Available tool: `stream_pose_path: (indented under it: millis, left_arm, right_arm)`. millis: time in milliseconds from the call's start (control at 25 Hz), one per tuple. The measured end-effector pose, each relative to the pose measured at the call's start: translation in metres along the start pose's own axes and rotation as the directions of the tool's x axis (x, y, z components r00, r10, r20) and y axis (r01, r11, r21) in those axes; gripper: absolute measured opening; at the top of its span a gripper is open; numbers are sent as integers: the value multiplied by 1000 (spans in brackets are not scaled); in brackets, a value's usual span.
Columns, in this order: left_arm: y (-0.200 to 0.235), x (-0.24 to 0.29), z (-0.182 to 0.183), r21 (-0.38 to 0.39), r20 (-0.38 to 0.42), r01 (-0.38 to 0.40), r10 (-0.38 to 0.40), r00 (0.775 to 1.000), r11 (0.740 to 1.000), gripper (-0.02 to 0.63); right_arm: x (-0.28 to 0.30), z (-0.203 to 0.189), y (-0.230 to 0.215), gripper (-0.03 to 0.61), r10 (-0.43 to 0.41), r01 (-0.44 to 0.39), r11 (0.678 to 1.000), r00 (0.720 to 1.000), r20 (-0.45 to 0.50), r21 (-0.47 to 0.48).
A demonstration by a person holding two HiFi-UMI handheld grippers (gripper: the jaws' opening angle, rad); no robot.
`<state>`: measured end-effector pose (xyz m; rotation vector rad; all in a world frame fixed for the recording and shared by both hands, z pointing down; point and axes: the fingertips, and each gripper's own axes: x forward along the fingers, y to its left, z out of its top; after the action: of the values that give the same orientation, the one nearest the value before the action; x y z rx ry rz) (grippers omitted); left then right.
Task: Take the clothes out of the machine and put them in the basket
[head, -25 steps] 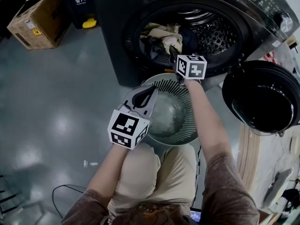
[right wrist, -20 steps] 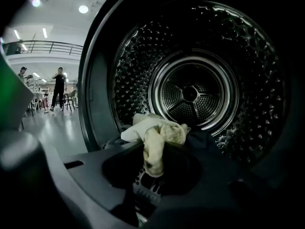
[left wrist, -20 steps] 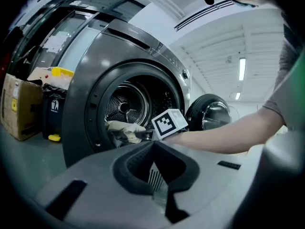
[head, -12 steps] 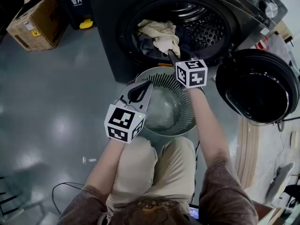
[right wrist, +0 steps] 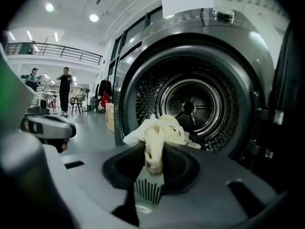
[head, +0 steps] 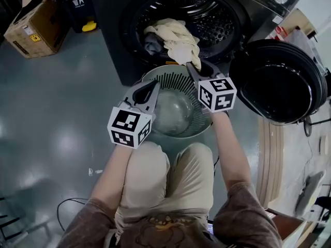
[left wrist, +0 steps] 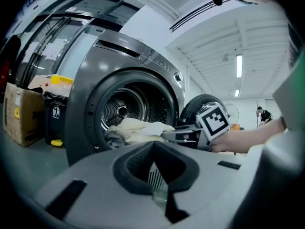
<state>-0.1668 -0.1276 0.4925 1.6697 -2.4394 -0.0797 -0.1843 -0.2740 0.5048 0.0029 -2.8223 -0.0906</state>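
Note:
A cream cloth (head: 178, 37) spills out of the washing machine's drum (head: 212, 19) and over its lip. My right gripper (head: 192, 66) is shut on the cloth's lower end; its jaws have just been closing with the cloth (right wrist: 159, 132) pinched between them (right wrist: 153, 151). The round slatted basket (head: 199, 128) stands on the floor right below the drum opening. My left gripper (head: 152, 88) hovers over the basket's left rim, shut and holding nothing (left wrist: 152, 144). A grey garment (head: 150, 44) lies in the drum beside the cream cloth.
The machine's round door (head: 279, 81) hangs open at the right, close to my right arm. A cardboard box (head: 33, 22) and a black bin (head: 77, 6) stand at the far left on the grey floor. The person's knees are just behind the basket.
My right gripper has drawn back from the drum mouth toward the basket, pulling the cream cloth out over the lip. The left gripper has hardly moved.

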Motion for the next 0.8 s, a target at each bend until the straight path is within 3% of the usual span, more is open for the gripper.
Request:
stream_pose_path:
  millis: [440, 800]
  left_arm:
    - [-10, 2, -2, -2, -1, 2, -2, 1000, 1000, 6]
    - [-16, 2, -1, 25, -6, 2, -2, 1000, 1000, 6]
  right_arm:
    - [-88, -47, 34, 84, 34, -31, 995, 999, -26, 91]
    - [-112, -75, 65, 98, 61, -54, 989, 997, -45, 140]
